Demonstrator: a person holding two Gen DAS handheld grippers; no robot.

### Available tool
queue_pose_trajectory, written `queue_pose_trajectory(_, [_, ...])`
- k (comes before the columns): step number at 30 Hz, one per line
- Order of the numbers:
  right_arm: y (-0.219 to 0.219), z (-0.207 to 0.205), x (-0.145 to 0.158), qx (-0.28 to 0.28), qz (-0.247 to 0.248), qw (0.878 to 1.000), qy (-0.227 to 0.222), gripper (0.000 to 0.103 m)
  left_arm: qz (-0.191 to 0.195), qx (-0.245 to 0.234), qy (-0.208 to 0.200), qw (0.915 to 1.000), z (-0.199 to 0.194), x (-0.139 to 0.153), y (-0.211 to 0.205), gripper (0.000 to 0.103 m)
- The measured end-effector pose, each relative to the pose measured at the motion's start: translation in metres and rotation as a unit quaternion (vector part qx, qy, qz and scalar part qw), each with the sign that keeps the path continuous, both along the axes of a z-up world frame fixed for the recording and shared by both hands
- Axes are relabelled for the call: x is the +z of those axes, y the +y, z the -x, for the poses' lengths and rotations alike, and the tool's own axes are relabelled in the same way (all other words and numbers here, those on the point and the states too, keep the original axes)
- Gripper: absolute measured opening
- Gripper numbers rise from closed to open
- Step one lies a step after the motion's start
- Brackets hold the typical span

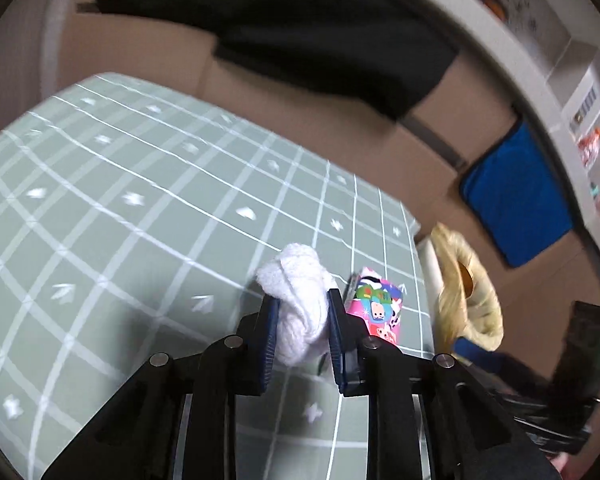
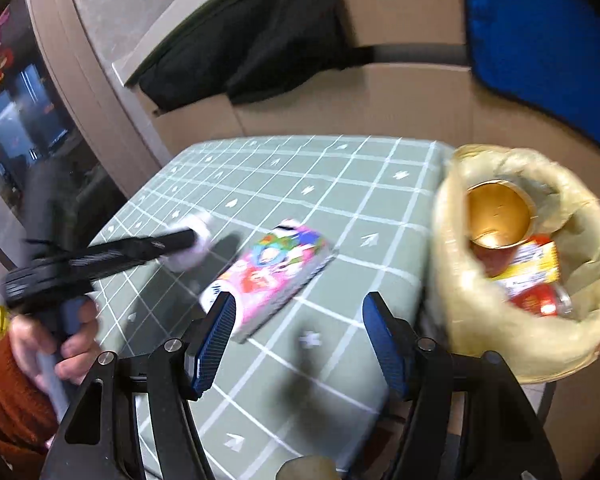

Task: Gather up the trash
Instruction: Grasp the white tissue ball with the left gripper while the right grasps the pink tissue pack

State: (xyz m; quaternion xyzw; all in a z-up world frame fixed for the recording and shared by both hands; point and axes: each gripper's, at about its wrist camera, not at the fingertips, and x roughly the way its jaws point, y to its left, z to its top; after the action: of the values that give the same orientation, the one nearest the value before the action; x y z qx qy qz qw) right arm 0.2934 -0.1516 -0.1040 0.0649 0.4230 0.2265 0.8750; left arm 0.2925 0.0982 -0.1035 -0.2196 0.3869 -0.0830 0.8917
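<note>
A crumpled white wad (image 1: 296, 276) sits on the green checked tablecloth (image 1: 140, 220), and the blue pads of my left gripper (image 1: 302, 298) press on both of its sides. The right wrist view shows that left gripper (image 2: 192, 240) at the left, with the wad (image 2: 188, 258) at its tips. A pink cartoon-printed carton (image 2: 268, 276) lies flat just right of the wad, also visible as the carton (image 1: 376, 308). My right gripper (image 2: 300, 300) hovers open over the cloth with nothing between its fingers. Its left finger overlaps the carton's near end.
A bin lined with a yellowish bag (image 2: 480, 340) stands off the table's right edge, holding a gold-lined can (image 2: 498, 216) and a red and yellow wrapper (image 2: 532, 276). A person's hand (image 2: 72, 344) holds the left gripper. Behind the table lie black fabric (image 2: 260, 40) and a blue cushion (image 2: 540, 40).
</note>
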Motion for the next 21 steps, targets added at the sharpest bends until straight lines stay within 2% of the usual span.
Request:
queue_pose_trajectory(4, [0.025, -0.008, -0.010, -0.013, -0.002, 1.000, 0.021, 0.064, -0.026, 0.022, -0.031, 0.9990, 0.027, 0.015, 0.017, 0.024])
queue_pose_trajectory(7, [0.041, -0.020, -0.018, -0.027, 0.005, 0.999, 0.038, 0.064, -0.045, 0.027, -0.039, 0.9979, 0.036, 0.018, 0.028, 0.024])
queue_pose_trajectory(10, [0.055, -0.035, -0.021, -0.038, 0.015, 0.998, 0.048, 0.064, -0.032, 0.025, -0.033, 0.9986, 0.041, 0.015, 0.043, 0.024])
queue_pose_trajectory(19, [0.091, -0.055, -0.030, -0.033, 0.116, 0.992, 0.033, 0.067, -0.016, 0.046, -0.026, 0.9985, 0.048, 0.007, 0.071, 0.024])
queue_pose_trajectory(21, [0.094, -0.058, -0.033, -0.032, 0.124, 0.991, 0.034, 0.067, -0.016, 0.050, -0.025, 0.9983, 0.047, 0.006, 0.074, 0.024])
